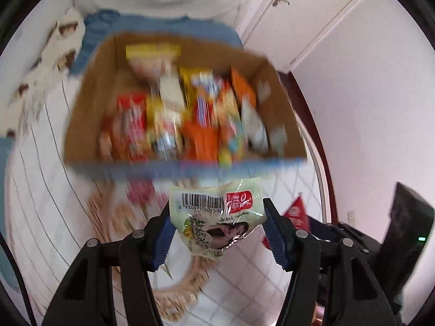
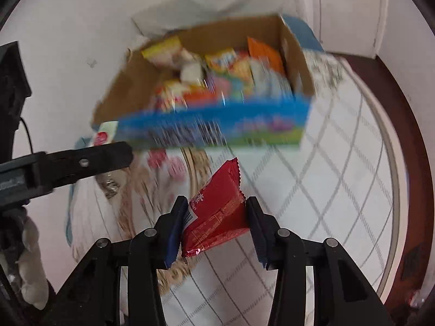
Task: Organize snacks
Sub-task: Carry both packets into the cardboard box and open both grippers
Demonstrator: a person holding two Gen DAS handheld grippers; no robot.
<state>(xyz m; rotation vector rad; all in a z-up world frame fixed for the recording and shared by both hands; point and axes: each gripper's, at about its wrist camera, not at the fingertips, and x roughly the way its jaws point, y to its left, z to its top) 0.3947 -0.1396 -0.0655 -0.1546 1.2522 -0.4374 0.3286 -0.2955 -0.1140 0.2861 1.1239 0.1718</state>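
Cardboard box (image 1: 89, 103), brown inside with a blue printed front wall, is the landmark; it sits on a white quilted surface with grey grid lines (image 1: 244, 279), probably a bed, and is crammed with blurred, bright snack packets (image 1: 190, 114).

Left of the box's front wall and nearest me: left hand-held gripper (image 1: 217, 228), jaws narrowed onto a pale green pouch (image 1: 217, 217) with a barcode. Pouch hangs between the blue pads (image 1: 163, 233), long axis roughly along the gripper's pointing line, top edge almost meeting the box's front rim in that view.

Right of that: right hand-held gripper (image 2: 214, 222), jaws nearly closed on a red foil packet (image 2: 214, 212), long axis tilted up toward the box. Packet sits below the box's front wall, apart from it.

Judgement: both packets lie short of the box, which is ahead and above each gripper's line; the front wall is the obstacle to clear. Left looks slightly nearer the rim. Box is already full, so open space inside is scarce.

Near the box front: a woven straw-coloured mat (image 2: 138, 190). Beyond the box: white door (image 1: 307, 13).
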